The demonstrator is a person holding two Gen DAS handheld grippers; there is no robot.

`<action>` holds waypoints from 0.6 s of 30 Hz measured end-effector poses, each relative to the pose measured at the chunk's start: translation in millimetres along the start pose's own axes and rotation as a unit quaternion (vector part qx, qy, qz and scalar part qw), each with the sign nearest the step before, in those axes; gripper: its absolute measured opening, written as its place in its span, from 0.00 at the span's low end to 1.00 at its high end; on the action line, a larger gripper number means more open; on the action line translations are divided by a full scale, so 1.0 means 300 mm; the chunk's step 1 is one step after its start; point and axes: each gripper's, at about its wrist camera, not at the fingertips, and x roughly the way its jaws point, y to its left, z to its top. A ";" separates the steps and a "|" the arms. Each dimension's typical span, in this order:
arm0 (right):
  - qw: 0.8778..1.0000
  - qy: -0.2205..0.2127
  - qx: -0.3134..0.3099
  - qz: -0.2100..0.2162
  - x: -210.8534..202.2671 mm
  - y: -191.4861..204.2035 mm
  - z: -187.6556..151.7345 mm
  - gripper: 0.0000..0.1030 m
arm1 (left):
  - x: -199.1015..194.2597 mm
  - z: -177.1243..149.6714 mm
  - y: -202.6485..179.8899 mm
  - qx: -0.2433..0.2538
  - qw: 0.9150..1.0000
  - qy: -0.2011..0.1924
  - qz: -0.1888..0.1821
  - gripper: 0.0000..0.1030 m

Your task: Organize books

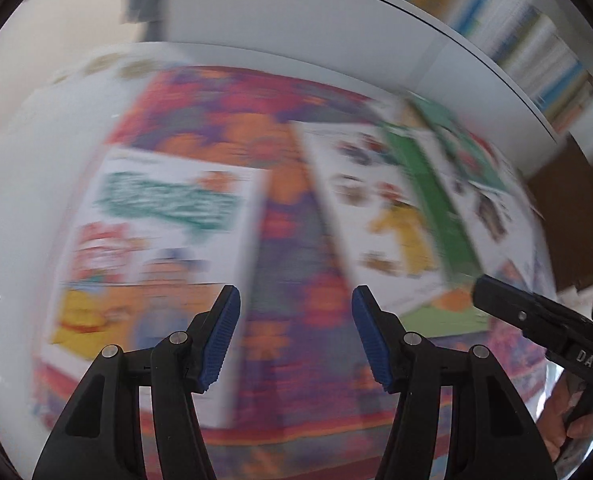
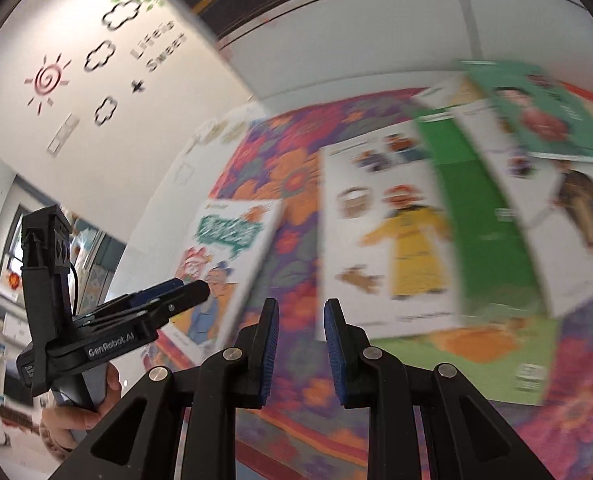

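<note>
Several thin picture books are being shown fanned on a floral cloth ahead of both tools; being light and floppy, they are best pinched at an overhanging edge. Left tool and right tool are being held released, grasping nothing.

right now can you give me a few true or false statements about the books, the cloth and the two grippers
1. The left gripper is open and holds nothing. True.
2. The white book with the teal title lies on a plain grey cloth. False: the flowered purple and orange cloth is under it.
3. The white book with a yellow-robed figure stands upright on a shelf. False: it lies flat on the cloth.
4. The right gripper grips no book. True.
</note>
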 end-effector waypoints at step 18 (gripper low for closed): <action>0.988 -0.031 0.139 -0.060 -0.375 -0.753 -0.041 0.21 | 0.317 -0.020 -0.681 0.086 0.994 0.062 -0.029 0.54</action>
